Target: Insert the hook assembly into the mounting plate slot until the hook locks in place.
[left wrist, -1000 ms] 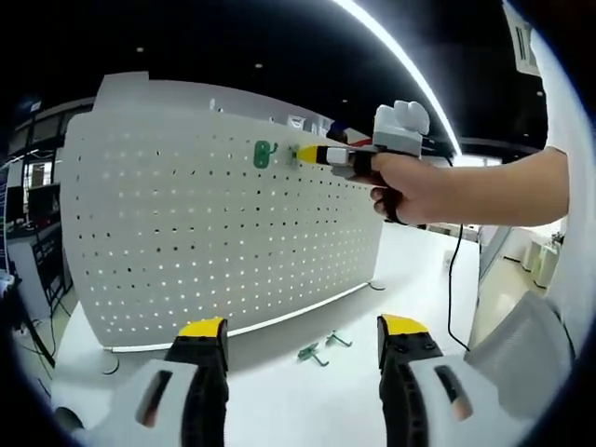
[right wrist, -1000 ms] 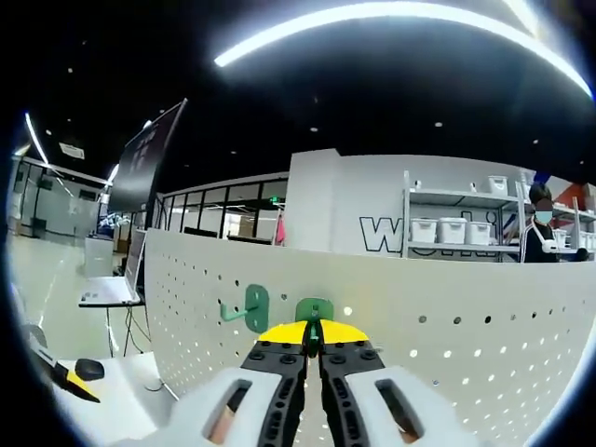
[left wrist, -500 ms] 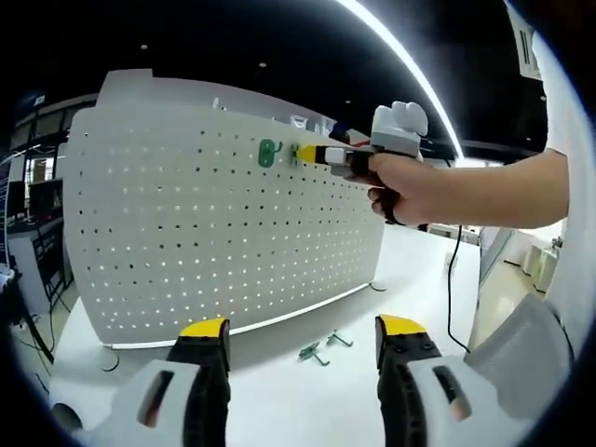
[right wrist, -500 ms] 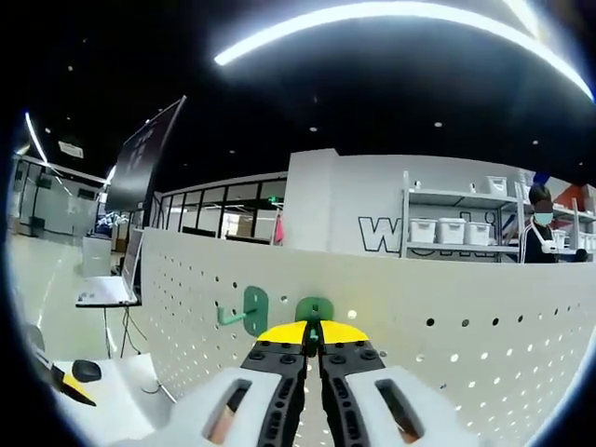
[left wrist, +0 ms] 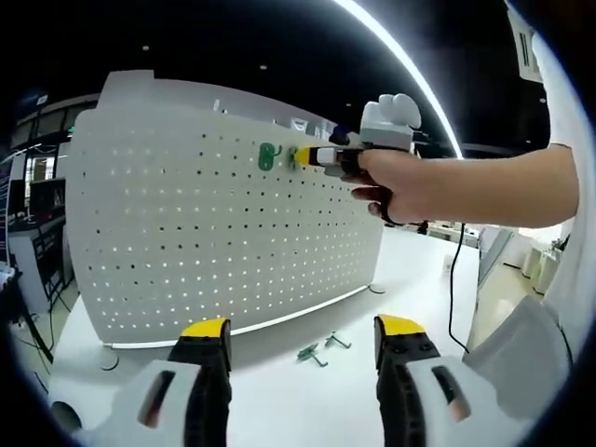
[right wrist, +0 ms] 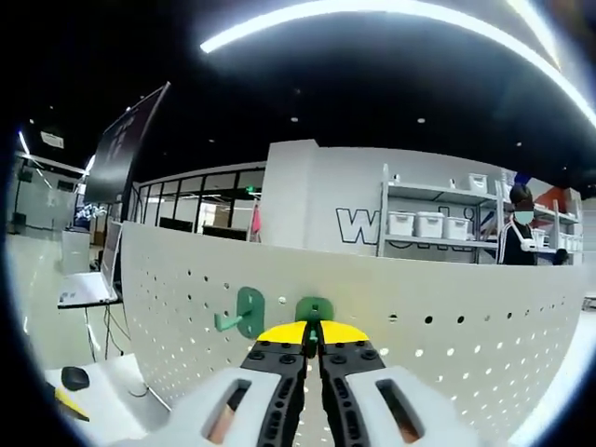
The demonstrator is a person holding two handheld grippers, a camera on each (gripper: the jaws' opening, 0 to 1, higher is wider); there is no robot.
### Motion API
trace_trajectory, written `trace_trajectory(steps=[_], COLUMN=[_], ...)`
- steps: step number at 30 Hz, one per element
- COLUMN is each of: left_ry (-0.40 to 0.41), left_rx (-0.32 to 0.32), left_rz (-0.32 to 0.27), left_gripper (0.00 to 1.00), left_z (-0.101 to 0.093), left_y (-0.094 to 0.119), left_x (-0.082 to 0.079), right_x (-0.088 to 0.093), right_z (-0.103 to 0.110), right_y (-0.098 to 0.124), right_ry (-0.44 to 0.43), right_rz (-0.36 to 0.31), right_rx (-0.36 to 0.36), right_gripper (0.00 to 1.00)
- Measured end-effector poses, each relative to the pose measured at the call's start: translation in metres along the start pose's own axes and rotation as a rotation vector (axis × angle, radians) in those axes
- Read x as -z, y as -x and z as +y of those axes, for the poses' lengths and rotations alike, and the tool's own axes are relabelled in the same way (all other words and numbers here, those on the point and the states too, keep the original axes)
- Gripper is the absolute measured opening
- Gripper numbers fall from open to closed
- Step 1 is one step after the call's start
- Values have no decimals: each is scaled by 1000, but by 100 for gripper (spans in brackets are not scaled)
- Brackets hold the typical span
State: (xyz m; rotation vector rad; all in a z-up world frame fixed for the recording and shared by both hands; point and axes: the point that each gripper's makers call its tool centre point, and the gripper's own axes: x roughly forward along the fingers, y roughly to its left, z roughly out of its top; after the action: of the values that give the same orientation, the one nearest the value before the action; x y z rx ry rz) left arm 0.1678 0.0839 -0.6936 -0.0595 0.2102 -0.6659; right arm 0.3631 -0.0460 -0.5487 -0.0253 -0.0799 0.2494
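Observation:
A white perforated mounting plate (left wrist: pixel 205 223) stands upright on the table. One green hook (left wrist: pixel 267 155) hangs near its top edge. Just right of that hook, my right gripper (left wrist: pixel 304 156), held by a person's hand, presses a second green hook (right wrist: pixel 315 310) against the plate (right wrist: pixel 447 354). In the right gripper view its jaws are shut on that hook's stem, with the mounted green hook (right wrist: pixel 244 313) just to the left. My left gripper (left wrist: pixel 303 340) stands open low in front of the plate, nothing between its yellow-tipped jaws. Two loose hooks (left wrist: pixel 317 349) lie on the table.
The white table (left wrist: pixel 317 400) runs in front of the plate and to the right. A cable (left wrist: pixel 453 289) hangs from the right gripper. Shelves with bins (right wrist: pixel 438 223) and a person (right wrist: pixel 517 237) stand behind the plate; a laptop (right wrist: pixel 84 289) sits at the left.
The right gripper has shifted slightly left and up along the plate's top with the hook. The left gripper has stayed put and open.

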Motion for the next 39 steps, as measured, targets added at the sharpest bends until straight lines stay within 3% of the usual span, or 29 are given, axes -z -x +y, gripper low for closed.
trace_trajectory(steps=[3,10,22,27,29,32,39], left_ry=[15,19,18,11,12,19,12], left_rx=[-10,12,31,29,28,29,36], left_rz=[-30,-40,-45,-45,-44,-42,-39], left_gripper=[63,62,62,62,62,62,63], left_z=[4,-2,-5,-5,-5,-5,-8], left_y=[4,5,5,4,4,3,1], left_x=[-7,-7,-6,-8,-8,-7,-8], right_x=[-1,4,4,3,4,12,12], right_z=[-2,3,1,3,6,4,11], right_y=[-1,-3,-1,0,0,2,6], right_ry=[8,54,21,21,-12,-15,-9], right_rz=[10,76,71,69,49,80,63], right_rx=[12,65,87,58,16,-22,-116], right_gripper=[2,5,5,6,10,10,21])
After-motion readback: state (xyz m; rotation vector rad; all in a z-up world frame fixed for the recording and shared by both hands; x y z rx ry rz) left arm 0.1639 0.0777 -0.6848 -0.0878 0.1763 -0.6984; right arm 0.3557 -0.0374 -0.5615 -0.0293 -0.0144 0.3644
